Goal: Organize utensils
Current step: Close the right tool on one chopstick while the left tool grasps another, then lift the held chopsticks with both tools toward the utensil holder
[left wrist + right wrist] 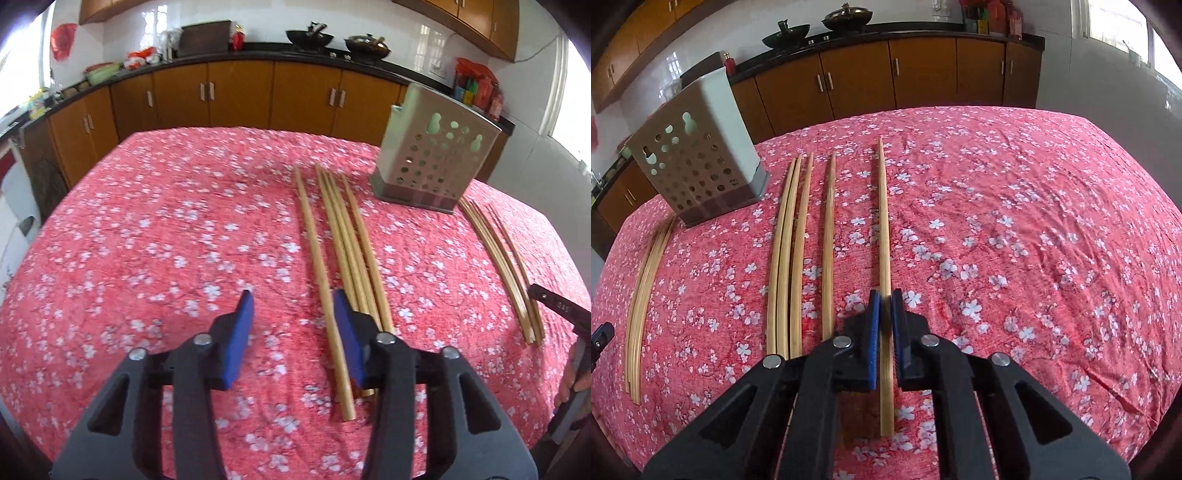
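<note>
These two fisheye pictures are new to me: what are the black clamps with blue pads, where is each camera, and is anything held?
Each clamp is a hand-held two-finger gripper with a camera behind its fingers. The left wrist view shows the left gripper open above the flowered tablecloth, beside a group of chopsticks. The right wrist view shows the right gripper closed around a single chopstick, which appears to lie on the cloth. A perforated metal utensil holder stands farther back.
</note>
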The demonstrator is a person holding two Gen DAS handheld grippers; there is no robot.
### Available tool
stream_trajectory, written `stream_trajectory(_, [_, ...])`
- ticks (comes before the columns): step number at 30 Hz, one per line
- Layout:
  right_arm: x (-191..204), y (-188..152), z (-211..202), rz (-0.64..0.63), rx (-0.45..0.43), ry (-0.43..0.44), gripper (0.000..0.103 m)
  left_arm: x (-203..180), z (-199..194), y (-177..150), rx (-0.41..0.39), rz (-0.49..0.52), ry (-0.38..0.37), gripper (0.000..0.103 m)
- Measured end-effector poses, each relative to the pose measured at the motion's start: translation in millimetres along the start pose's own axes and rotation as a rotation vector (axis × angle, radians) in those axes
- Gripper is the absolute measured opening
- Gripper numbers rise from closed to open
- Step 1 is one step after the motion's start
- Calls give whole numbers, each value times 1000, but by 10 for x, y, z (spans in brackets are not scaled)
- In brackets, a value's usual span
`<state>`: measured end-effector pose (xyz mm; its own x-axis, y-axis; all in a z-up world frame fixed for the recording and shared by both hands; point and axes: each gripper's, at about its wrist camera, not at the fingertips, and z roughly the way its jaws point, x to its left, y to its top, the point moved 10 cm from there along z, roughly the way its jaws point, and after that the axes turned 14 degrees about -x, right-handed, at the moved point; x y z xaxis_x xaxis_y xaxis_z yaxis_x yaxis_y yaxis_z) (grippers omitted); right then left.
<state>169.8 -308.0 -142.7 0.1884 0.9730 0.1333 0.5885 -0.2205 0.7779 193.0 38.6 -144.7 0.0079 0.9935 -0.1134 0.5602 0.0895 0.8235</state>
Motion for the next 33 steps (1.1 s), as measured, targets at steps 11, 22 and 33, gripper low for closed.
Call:
stream_trajectory(11, [-41,0,20,-24,4,-4,8,-228,255,-56,105,110,-22,14])
stream_trajectory(22, [-155,187,214,-41,-13,-35,8,198,627,274,81,94,89,10])
stream_trajectory(33, [-276,170,186,-1,-23,-28,8,269,506,204,61,43,19,11])
